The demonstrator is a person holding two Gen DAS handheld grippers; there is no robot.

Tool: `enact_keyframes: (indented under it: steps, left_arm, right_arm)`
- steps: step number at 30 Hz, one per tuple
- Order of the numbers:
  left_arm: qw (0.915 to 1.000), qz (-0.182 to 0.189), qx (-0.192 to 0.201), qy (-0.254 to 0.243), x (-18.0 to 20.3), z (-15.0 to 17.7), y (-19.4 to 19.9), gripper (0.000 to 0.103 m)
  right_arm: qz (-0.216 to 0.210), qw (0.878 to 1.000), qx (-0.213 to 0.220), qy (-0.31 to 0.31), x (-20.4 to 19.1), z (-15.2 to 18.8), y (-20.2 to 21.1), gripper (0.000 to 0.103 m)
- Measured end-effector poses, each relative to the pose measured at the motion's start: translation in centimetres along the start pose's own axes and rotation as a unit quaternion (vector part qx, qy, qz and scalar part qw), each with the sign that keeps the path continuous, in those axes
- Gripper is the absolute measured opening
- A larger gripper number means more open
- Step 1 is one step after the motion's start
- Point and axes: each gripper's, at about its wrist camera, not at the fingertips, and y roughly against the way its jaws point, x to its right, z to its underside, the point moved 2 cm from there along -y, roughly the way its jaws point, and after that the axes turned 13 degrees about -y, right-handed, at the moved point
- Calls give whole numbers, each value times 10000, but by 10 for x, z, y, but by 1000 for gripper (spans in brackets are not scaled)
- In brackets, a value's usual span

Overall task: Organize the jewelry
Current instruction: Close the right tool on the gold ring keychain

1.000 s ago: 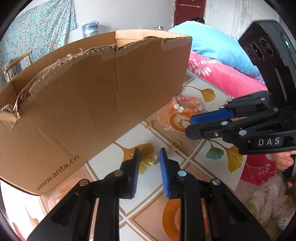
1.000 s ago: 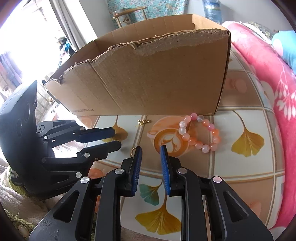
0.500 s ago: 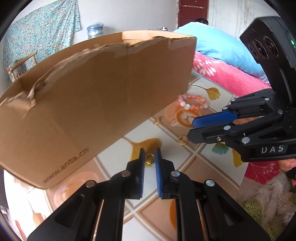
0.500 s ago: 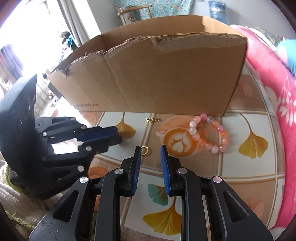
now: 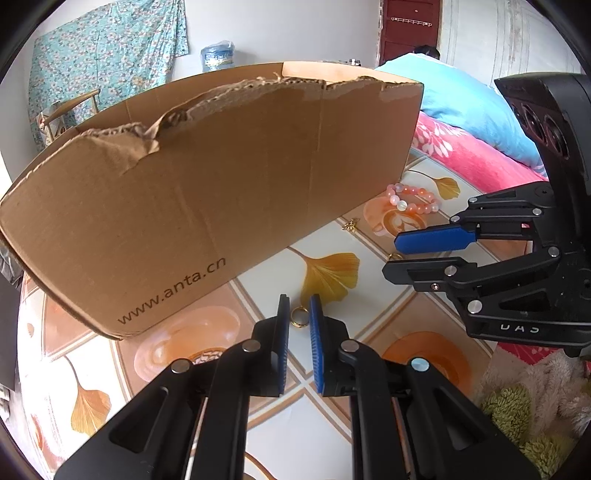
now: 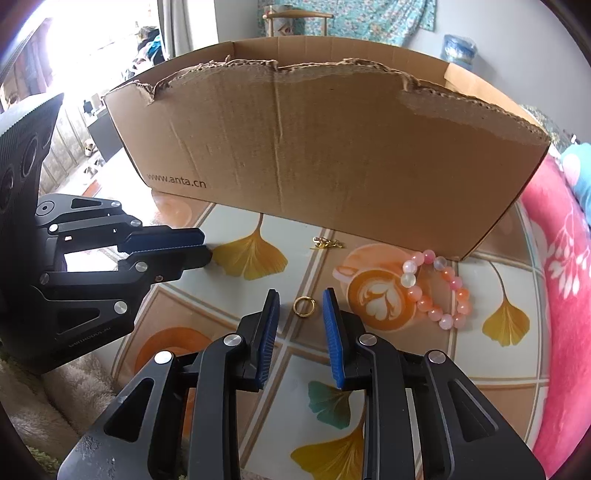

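My left gripper (image 5: 299, 319) is shut on a gold ring (image 5: 299, 317), pinched between its blue pads just above the patterned tabletop (image 5: 258, 284). The right wrist view has that gripper (image 6: 205, 247) at the left, jaws almost together. My right gripper (image 6: 301, 321) is open, and a second gold ring (image 6: 303, 306) lies flat on the table between its tips, untouched. A pink bead bracelet (image 6: 409, 278) (image 5: 400, 204) and a small gold chain piece (image 6: 327, 243) (image 5: 351, 224) lie by the open cardboard box (image 6: 332, 155) (image 5: 221, 184). What is inside the box is hidden.
A pink floral blanket (image 6: 565, 258) (image 5: 461, 151) and a blue pillow (image 5: 461, 107) border the table on the right. Shaggy rug (image 5: 535, 406) lies at the near edge. A chair (image 6: 295, 16) and a water bottle (image 5: 218, 55) stand behind the box.
The left jaws have closed onto the gold ring and carried it slightly. The right gripper has shifted and rolled, so the second ring now lies between its tips instead of beside its left finger.
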Motion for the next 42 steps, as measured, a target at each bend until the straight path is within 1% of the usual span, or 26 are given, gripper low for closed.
enact_keyframes:
  steps: [3, 5, 9, 12, 13, 14, 21, 24, 25, 26, 27, 34, 36, 39, 42]
  left_arm:
    - [10000, -10, 9, -7, 1, 0, 0, 10]
    - [10000, -6, 12, -15, 0, 1, 0, 10]
    - [10000, -7, 15, -7, 0, 1, 0, 10]
    - [10000, -12, 21, -4, 0, 1, 1, 10]
    - [10000, -9, 22, -2, 0, 1, 1, 10]
    - [10000, -3, 22, 12, 0, 1, 1, 10]
    - [9999, 28, 34, 90, -2, 1, 2, 10]
    - [9999, 18, 23, 101, -2, 1, 2, 10]
    - [9999, 16, 21, 101, -2, 1, 2, 10]
    - [9999, 14, 18, 102, -2, 1, 2, 10]
    - [9999, 15, 15, 102, -2, 1, 2, 10]
    - [10000, 14, 16, 87, -2, 1, 2, 10]
    - [10000, 16, 21, 85, -2, 1, 2, 10]
    - [10000, 9, 19, 86, -1, 1, 2, 10]
    - [10000, -10, 21, 66, -1, 1, 2, 10]
  right_arm:
    - [-6, 10000, 4, 30, -5, 1, 0, 20]
    - [-7, 10000, 7, 28, -8, 2, 3, 11]
    - [-29, 10000, 18, -29, -9, 2, 4, 9]
    - [-76, 9999, 36, -118, -2, 1, 7, 8]
    - [-88, 9999, 46, -140, 0, 0, 8, 7]
    - [-112, 9998, 53, -176, 3, -1, 9, 1]
    - [-252, 9991, -34, -333, 11, -2, 12, 2]
    - [-291, 9989, -15, -370, 14, -4, 18, 9]
    - [-285, 9990, -10, -358, 13, -4, 19, 16]
    - [-264, 9991, 6, -329, 12, -4, 20, 19]
    - [-244, 9993, -6, -293, 11, -4, 20, 20]
    - [4, 10000, -88, -20, -3, 4, 15, 20]
    - [68, 9999, -108, 79, -7, 6, 16, 18]
    - [104, 9997, -159, 179, -15, 6, 13, 11]
    - [209, 9994, -126, 242, -19, 7, 14, 9]
